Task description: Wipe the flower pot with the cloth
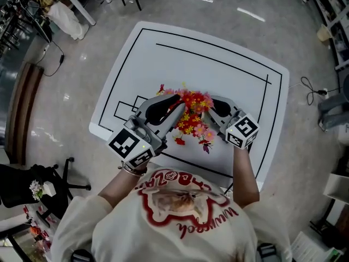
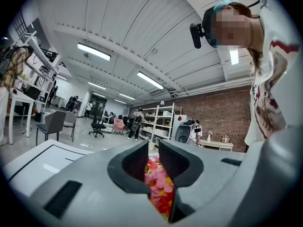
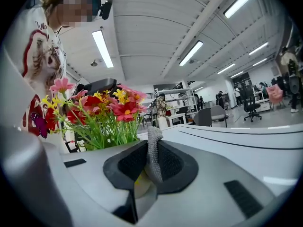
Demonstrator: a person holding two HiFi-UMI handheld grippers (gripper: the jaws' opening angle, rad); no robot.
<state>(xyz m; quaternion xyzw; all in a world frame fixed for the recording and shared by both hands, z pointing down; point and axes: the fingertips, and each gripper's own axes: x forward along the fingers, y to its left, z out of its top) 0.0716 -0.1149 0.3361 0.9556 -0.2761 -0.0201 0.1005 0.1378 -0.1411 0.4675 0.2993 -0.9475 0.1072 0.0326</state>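
A bunch of red, pink and yellow flowers [image 1: 193, 116] stands in the middle of the white table [image 1: 218, 53]. The pot under them is hidden by blossoms and grippers in every view. My left gripper [image 1: 179, 109] reaches in from the left. In the left gripper view its jaws [image 2: 152, 148] stand narrowly apart, with blossoms [image 2: 158, 186] filling the gap. My right gripper [image 1: 214, 109] comes in from the right, shut on a grey knitted cloth [image 3: 152, 152] that sticks up between its pads. The flowers [image 3: 102, 112] rise just left of it.
Black lines [image 1: 212, 59] are drawn on the table top. On the floor are a black chair [image 1: 27, 187] at lower left, a white bag [image 1: 68, 18] at upper left and a cable [image 1: 313, 89] on the right. Shelves, chairs and people stand far back.
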